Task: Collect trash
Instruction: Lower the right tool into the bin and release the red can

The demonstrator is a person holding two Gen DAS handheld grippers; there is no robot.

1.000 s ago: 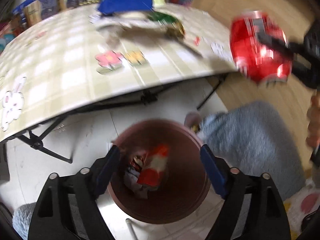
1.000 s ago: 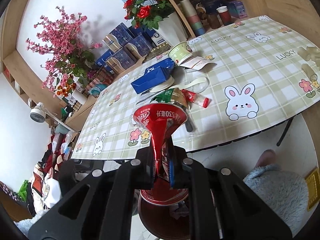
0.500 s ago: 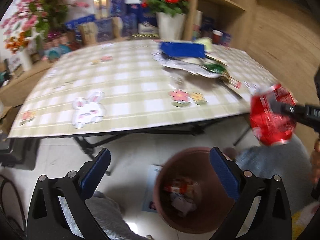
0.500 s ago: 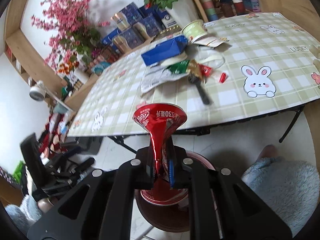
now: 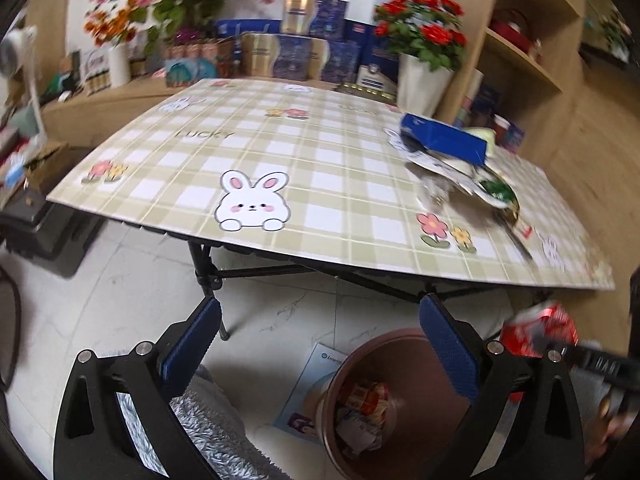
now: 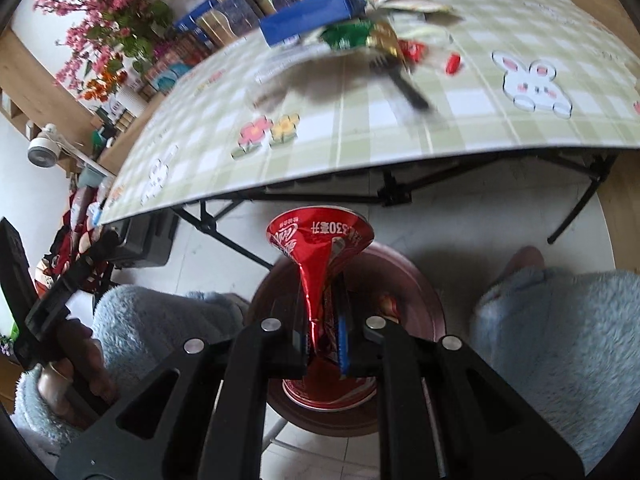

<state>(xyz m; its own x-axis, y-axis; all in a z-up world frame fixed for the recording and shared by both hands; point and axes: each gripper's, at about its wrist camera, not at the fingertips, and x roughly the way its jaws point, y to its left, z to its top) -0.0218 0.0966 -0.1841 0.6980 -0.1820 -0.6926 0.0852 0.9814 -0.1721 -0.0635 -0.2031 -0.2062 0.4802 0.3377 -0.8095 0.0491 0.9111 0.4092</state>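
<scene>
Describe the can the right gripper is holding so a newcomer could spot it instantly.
Find the round brown trash bin on the white floor in front of the checkered table. Directly above it, the right gripper pinches a red can. Unlike the wrappers in the bin, it is shiny metal, crushed flat at the middle, with white lettering.

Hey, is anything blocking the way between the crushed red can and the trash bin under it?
Nothing visible. The right gripper holds the can pinched right above the open bin, which holds only some wrappers low inside.
</scene>
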